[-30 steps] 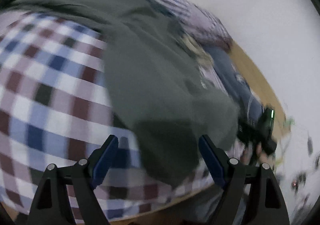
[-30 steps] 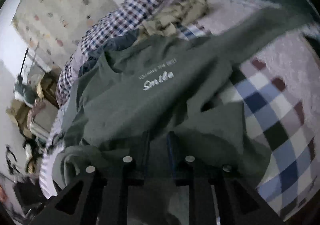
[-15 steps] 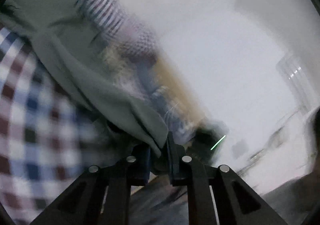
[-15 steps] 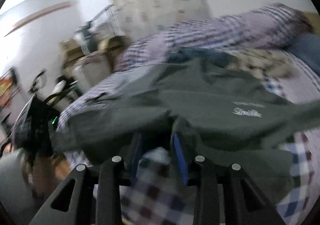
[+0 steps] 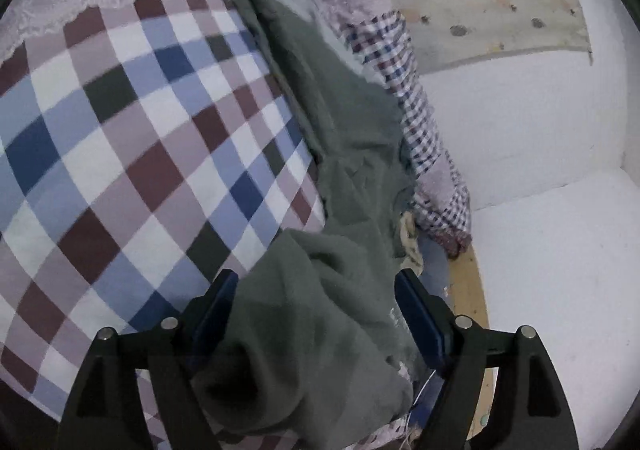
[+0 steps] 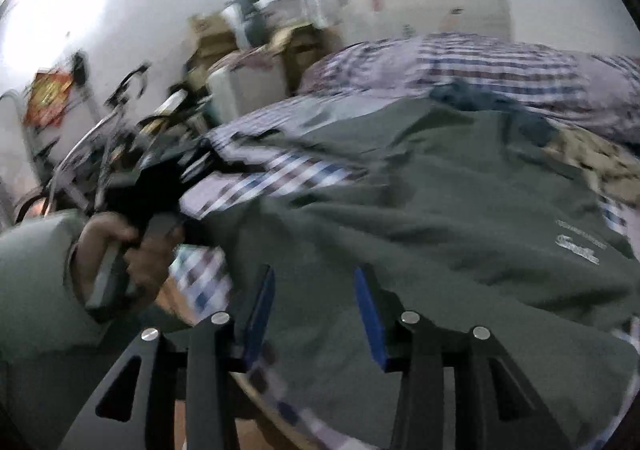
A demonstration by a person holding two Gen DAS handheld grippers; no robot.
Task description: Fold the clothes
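A dark green T-shirt point(image 5: 344, 153) with small white lettering point(image 6: 580, 250) lies spread over a bed with a checked sheet point(image 5: 120, 153). In the left wrist view my left gripper point(image 5: 316, 310) stands open, blue pads wide apart, with a bunched sleeve or hem of the shirt lying loose between them. In the right wrist view my right gripper point(image 6: 314, 310) is open too, just above the shirt's near edge. A hand point(image 6: 132, 246) in a grey-green sleeve holds the left gripper's handle at the left of that view.
A small-check quilt point(image 5: 404, 89) is rolled along the bed's far side, beside a white wall point(image 5: 520, 121) and a wooden bed edge point(image 5: 468, 290). A beige garment point(image 6: 600, 157) lies behind the shirt. Boxes and clutter point(image 6: 224, 49) stand beyond the bed.
Both grippers were shut on the green shirt half a second ago and have since opened, letting the fabric drop onto the bed. The left view swung back down toward the sheet.
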